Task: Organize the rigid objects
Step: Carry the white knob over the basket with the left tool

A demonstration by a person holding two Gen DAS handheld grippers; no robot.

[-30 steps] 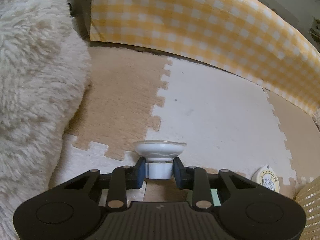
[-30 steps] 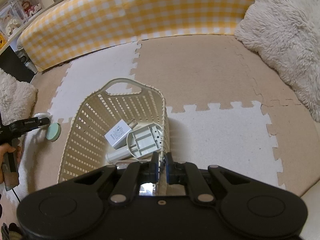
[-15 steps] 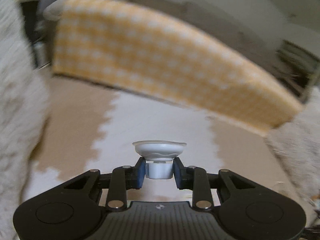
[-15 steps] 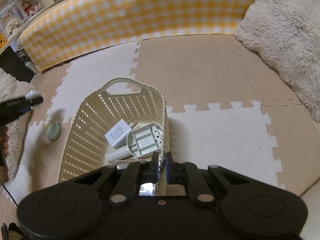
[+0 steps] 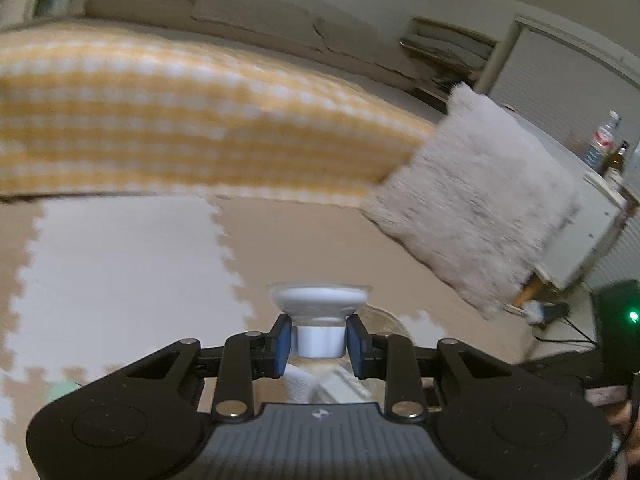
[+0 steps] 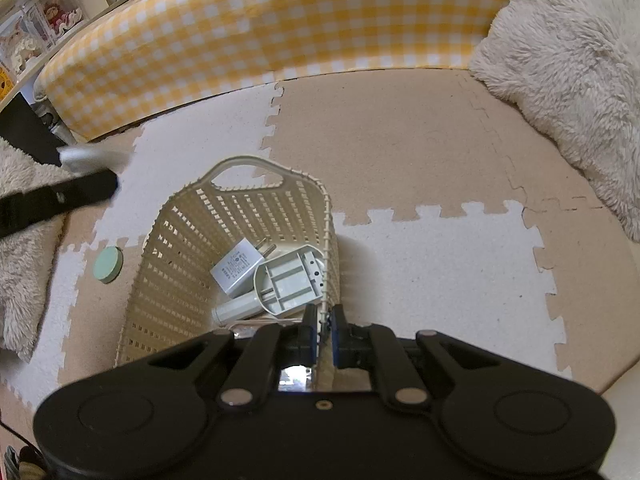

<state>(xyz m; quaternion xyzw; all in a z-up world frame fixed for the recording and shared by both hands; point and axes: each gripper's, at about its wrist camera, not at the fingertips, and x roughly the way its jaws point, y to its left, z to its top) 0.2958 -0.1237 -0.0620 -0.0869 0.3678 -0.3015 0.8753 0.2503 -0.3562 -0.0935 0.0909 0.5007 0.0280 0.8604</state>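
Note:
My left gripper (image 5: pixel 318 340) is shut on the stem of a white suction-cup piece (image 5: pixel 318 296) and holds it in the air. In the right wrist view that gripper (image 6: pixel 60 196) shows blurred at the left, left of the basket's far end, with the white piece (image 6: pixel 92 158) at its tip. My right gripper (image 6: pixel 322 332) is shut on the near rim of a cream lattice basket (image 6: pixel 240 216). A white charger (image 6: pixel 238 266), a grey oval plastic part (image 6: pixel 290 280) and a white tube (image 6: pixel 236 308) lie inside. A green disc (image 6: pixel 107 265) lies on the mat left of the basket.
A yellow checked bumper (image 6: pixel 260 32) curves along the far side of the foam puzzle mats (image 6: pixel 400 140). Fluffy cushions lie at the right (image 6: pixel 568 60) and at the left (image 6: pixel 24 272). Shelves with toys (image 6: pixel 36 36) stand behind the bumper.
The left gripper has lifted the white piece off the mat and swung up and to the right, towards the basket. The green disc stays on the floor. The right gripper has not moved.

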